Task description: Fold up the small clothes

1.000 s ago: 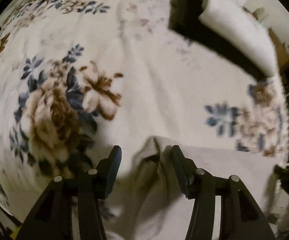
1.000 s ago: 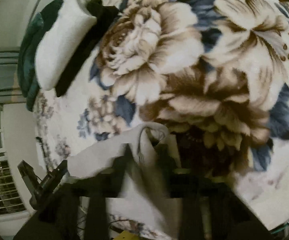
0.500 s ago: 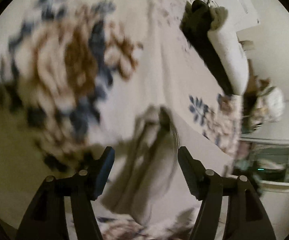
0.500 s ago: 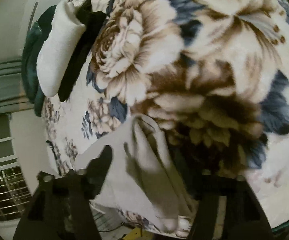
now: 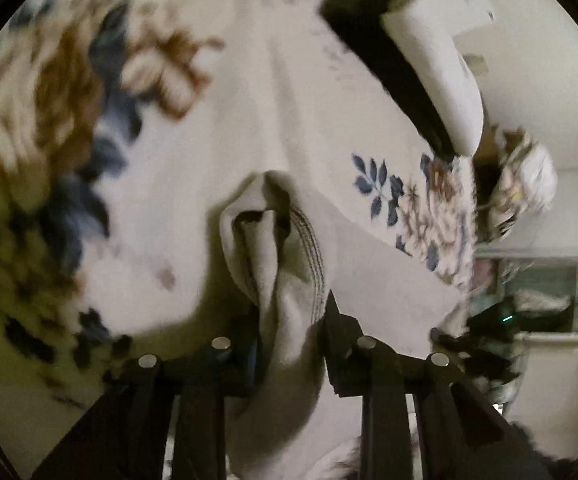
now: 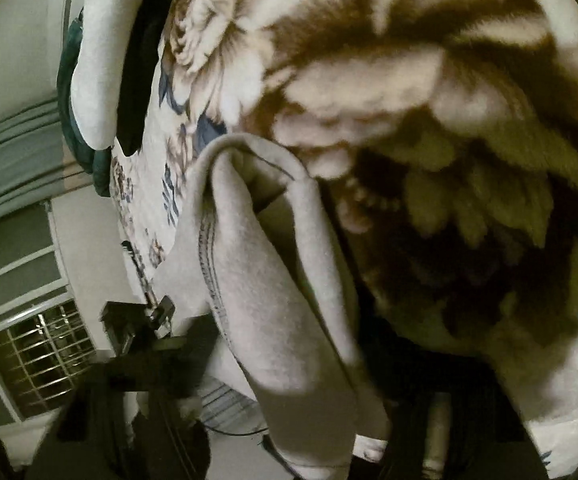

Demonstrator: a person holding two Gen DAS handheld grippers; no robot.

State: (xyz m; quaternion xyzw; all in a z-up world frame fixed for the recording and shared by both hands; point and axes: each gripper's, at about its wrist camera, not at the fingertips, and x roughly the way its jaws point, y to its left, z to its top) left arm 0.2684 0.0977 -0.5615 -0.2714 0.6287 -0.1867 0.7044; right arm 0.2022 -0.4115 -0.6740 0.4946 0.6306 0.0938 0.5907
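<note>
One pale grey garment [image 5: 289, 280], bunched, stitched hem showing, left gripper [image 5: 289, 320] clamped on it, right gripper [image 6: 289, 344] likewise, floral blanket [image 5: 249, 100] beneath

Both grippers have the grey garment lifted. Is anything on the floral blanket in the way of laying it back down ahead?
Nothing visible. The grey garment hangs over bare floral blanket; the folded stack sits far back at the blanket's edge.

My left gripper [image 5: 289, 332]: black fingers, silver round studs. In it, pale grey-white garment [image 5: 285, 280], grey-blue stitched lines along hem. Blanket [image 5: 249, 80]: cream ground, brown and tan blooms, navy-blue leaves. On blanket, black cloth [image 5: 393, 68] beside white cloth [image 5: 437, 72]. My right gripper [image 6: 289, 360]: dark, blurred. Dark teal fabric [image 6: 69, 80] behind white cloth. Window grille [image 6: 41, 352]: white bars.
</note>
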